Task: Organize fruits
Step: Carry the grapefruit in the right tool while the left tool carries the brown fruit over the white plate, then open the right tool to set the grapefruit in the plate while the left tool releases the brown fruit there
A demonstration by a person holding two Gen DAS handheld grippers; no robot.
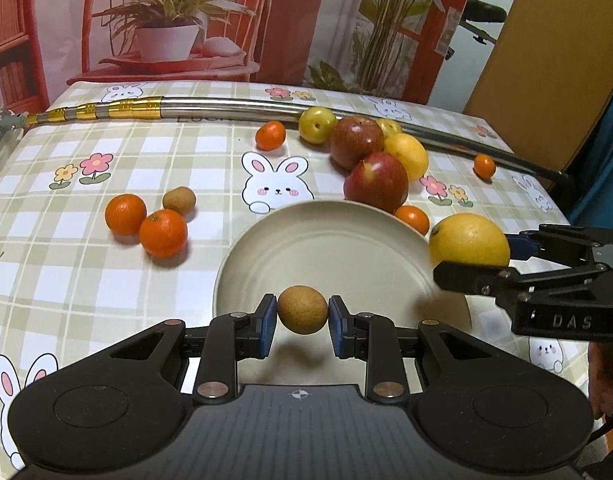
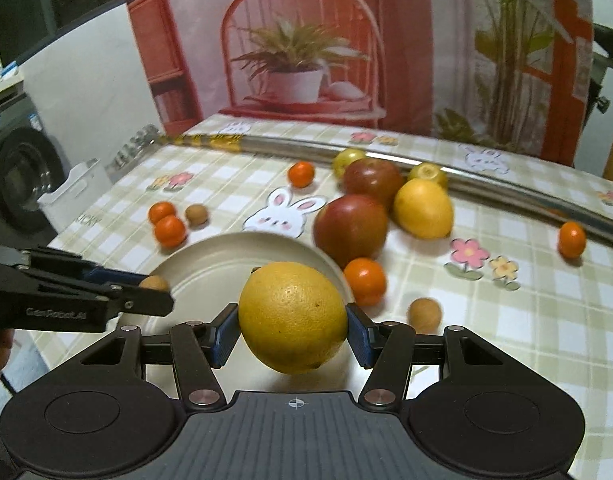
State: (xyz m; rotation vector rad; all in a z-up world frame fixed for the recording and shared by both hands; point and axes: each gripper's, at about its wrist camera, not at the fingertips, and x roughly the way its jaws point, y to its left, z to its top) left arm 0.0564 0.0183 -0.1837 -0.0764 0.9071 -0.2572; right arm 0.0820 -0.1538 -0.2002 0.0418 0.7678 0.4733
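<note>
The left gripper [image 1: 302, 312] clamps a brown fruit [image 1: 302, 309] over the plate [image 1: 326, 236]; at 3 o'clock, the right gripper [image 2: 293, 326] clamps a yellow citrus [image 2: 293, 316]

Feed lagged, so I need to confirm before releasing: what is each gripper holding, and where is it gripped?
Left gripper pinches a small round brown fruit across its middle. Right gripper clamps a large yellow citrus at its two sides.
</note>
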